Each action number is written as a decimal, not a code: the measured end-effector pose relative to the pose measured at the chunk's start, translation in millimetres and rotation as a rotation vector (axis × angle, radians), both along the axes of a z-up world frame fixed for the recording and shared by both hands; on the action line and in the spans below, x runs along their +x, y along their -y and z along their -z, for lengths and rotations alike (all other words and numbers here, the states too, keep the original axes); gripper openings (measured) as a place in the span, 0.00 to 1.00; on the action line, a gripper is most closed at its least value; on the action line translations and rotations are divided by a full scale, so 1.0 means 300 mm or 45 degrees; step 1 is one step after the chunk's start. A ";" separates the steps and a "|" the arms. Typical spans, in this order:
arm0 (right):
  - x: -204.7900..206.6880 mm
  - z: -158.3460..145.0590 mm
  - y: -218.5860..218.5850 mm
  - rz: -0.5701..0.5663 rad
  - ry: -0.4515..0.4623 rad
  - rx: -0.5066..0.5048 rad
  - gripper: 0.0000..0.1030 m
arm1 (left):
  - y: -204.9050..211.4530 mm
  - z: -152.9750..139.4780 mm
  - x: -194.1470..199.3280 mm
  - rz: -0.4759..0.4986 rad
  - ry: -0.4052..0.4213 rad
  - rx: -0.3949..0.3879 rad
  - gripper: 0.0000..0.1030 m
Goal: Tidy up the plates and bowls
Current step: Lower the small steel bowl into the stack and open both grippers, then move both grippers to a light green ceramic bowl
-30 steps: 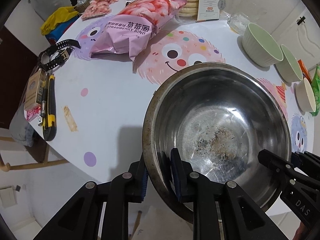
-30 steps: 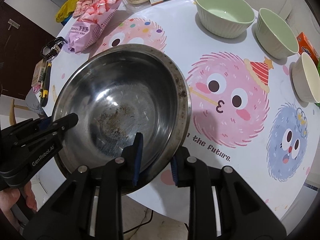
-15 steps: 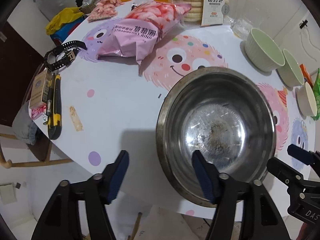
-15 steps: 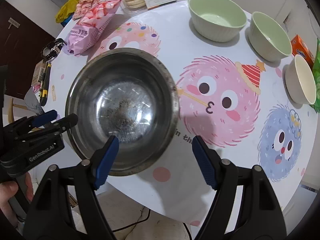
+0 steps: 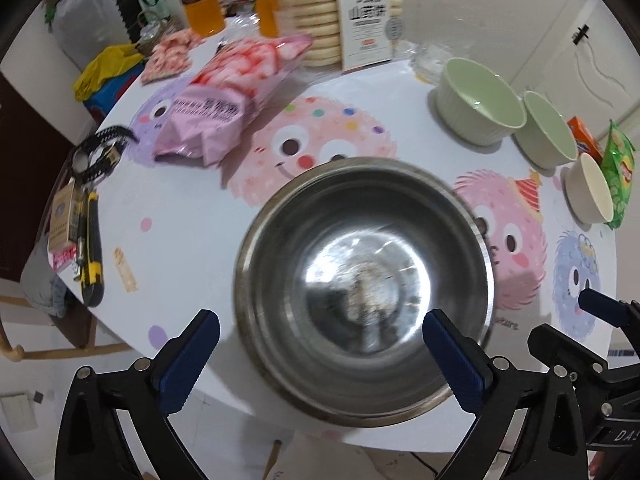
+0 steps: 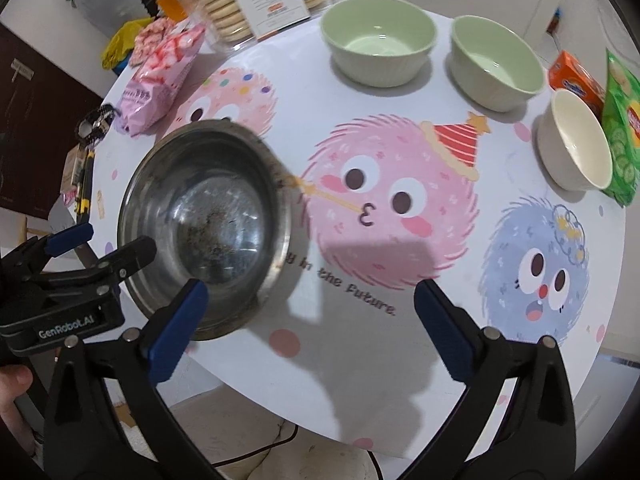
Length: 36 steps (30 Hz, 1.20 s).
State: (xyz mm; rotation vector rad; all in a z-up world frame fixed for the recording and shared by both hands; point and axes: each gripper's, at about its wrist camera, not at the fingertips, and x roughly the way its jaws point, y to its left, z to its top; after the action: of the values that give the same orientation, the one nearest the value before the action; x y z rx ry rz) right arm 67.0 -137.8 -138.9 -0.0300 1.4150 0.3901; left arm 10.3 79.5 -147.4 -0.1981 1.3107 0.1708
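A large steel bowl (image 5: 364, 288) (image 6: 204, 224) with a stained bottom rests on the cartoon-print table (image 6: 360, 320) near its front edge. My left gripper (image 5: 320, 340) hovers above the bowl's near side; its jaws are opening and stand wide, the pads off the rim. My right gripper (image 6: 310, 304) is above the table just right of the bowl, its jaws opening too, with nothing between them. Each gripper shows in the other's view: the left gripper (image 6: 80, 256), the right gripper (image 5: 592, 320). Two green bowls (image 6: 378, 40) (image 6: 496, 62) and a cream bowl (image 6: 574, 144) stand at the back right.
A pink snack bag (image 5: 236, 96), a biscuit pack (image 5: 360, 12) and drink bottles (image 5: 200, 4) crowd the far side. A watch (image 5: 100, 152) and a utility knife (image 5: 90, 256) lie at the left edge. An orange box (image 6: 576, 80) and a green crisp bag (image 6: 624, 128) sit far right.
Both grippers let go of the steel bowl's rim, spread their jaws wide and drew back and up. The bowl now lies free on the table.
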 end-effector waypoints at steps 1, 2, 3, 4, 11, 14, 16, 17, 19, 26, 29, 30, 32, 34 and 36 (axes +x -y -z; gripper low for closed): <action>0.002 -0.004 0.022 0.018 0.002 0.009 0.99 | 0.012 -0.005 0.007 0.009 0.005 0.000 1.00; 0.006 -0.007 0.037 0.029 0.002 0.017 0.99 | 0.028 -0.012 0.015 0.021 0.011 0.000 1.00; 0.010 -0.013 0.064 0.051 0.004 0.031 0.99 | 0.046 -0.020 0.026 0.035 0.017 -0.004 1.00; 0.012 -0.017 0.079 0.063 0.006 0.042 0.99 | 0.064 -0.028 0.036 0.049 0.023 -0.008 1.00; 0.063 -0.059 0.198 0.166 0.037 0.102 0.99 | 0.175 -0.079 0.136 0.145 0.067 -0.018 1.00; 0.094 -0.076 0.227 0.212 0.047 0.112 0.99 | 0.202 -0.091 0.193 0.179 0.069 -0.033 1.00; 0.118 -0.083 0.240 0.242 0.054 0.116 0.99 | 0.212 -0.092 0.235 0.199 0.059 -0.033 1.00; 0.132 -0.083 0.248 0.263 0.048 0.123 0.99 | 0.214 -0.093 0.261 0.209 0.052 -0.037 1.00; 0.164 -0.081 0.260 0.318 0.037 0.140 1.00 | 0.212 -0.092 0.311 0.226 0.043 -0.042 1.00; 0.309 -0.027 0.274 0.497 -0.034 0.175 0.99 | 0.192 -0.057 0.510 0.257 0.005 -0.026 1.00; 0.358 -0.001 0.274 0.573 -0.071 0.203 0.99 | 0.181 -0.028 0.585 0.258 -0.025 -0.065 1.00; 0.377 0.007 0.273 0.601 -0.081 0.208 0.99 | 0.179 -0.020 0.606 0.256 -0.030 -0.066 1.00; 0.409 0.015 0.274 0.652 -0.081 0.213 0.99 | 0.169 -0.007 0.643 0.250 -0.039 -0.049 1.00; 0.441 0.026 0.277 0.713 -0.090 0.233 1.00 | 0.156 0.006 0.674 0.244 -0.053 -0.048 0.99; 0.473 0.038 0.279 0.768 -0.105 0.249 1.00 | 0.145 0.019 0.701 0.245 -0.069 -0.064 0.99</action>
State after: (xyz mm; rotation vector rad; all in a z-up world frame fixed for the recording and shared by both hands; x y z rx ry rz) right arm 209.0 -221.5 -150.3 0.5653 1.3858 0.0252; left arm 220.4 36.0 -153.1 -0.1098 1.3803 -0.0200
